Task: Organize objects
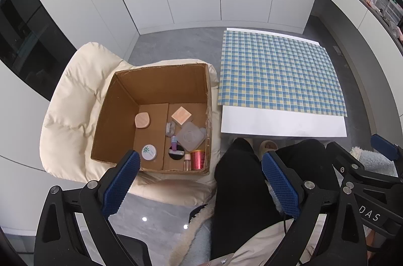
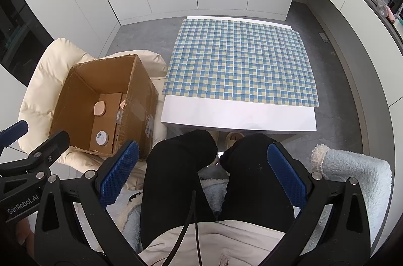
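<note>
- Two grippers, both held over the lap of a seated person: left gripper (image 1: pixel 200 184) with jaws spread wide, nothing between them; right gripper (image 2: pixel 202 175) likewise wide apart and bare
- One box (image 1: pixel 161 87), open-topped cardboard, set on a cream cushion (image 1: pixel 73 109) just left of the table (image 1: pixel 282 123)
- Nine or so small items on the box floor, counted from the left wrist view: one round-cornered wooden lid (image 1: pixel 142 120); one white tin (image 1: pixel 149 152) with a green palm print; one pink square block (image 1: pixel 181 115); one translucent grey lid (image 1: pixel 190 136); one red can (image 1: pixel 197 159); one small clear bottle (image 1: pixel 187 162); one purple tube (image 1: pixel 173 142); one black disc (image 1: pixel 176 153); one clear piece beside the block, too small to tell
- One checked cloth (image 1: pixel 279 72), blue and yellow, spread flat over most of the table; white strip bare along the near edge
- Two knees in black trousers (image 2: pixel 176 165) below the table edge; two slippers just visible between them
</note>
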Demonstrator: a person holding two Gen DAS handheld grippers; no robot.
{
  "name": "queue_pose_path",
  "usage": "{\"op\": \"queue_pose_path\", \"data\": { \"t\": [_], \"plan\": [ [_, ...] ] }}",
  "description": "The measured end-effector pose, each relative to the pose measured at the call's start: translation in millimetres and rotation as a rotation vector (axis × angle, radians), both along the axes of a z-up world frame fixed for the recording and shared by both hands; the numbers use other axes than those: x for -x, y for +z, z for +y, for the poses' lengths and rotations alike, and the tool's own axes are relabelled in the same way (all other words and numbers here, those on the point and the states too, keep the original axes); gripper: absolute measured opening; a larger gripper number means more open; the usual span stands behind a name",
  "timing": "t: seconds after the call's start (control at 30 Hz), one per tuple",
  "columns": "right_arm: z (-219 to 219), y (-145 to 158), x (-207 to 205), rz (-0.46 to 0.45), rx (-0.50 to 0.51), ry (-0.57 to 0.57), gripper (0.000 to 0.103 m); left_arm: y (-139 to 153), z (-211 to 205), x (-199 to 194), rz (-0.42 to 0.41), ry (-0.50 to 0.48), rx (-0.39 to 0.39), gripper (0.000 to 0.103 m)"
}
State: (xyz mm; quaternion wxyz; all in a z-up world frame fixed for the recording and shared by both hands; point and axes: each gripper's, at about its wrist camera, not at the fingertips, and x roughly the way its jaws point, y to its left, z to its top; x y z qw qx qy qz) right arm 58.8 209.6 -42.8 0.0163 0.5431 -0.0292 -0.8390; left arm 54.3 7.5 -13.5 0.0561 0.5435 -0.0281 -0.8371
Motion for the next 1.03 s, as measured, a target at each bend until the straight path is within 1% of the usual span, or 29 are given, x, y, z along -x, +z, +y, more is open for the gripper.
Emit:
{"op": "queue_pose_path", "data": {
  "t": [0.57, 0.8, 1.03],
  "plan": [
    [0, -6, 1, -0.013, 0.007, 0.010, 0.103, -5, -2, 1, -0.014, 0.003, -0.008, 0.098],
    [-1, -12, 4, -0.028, 0.002, 0.013, 0.103, -10, -3, 4, -0.025, 0.004, -0.023, 0.098],
    [0, -14, 4, -0.032, 0.008, 0.016, 0.103, -10, -1, 5, -0.024, 0.005, -0.017, 0.098]
  ]
}}
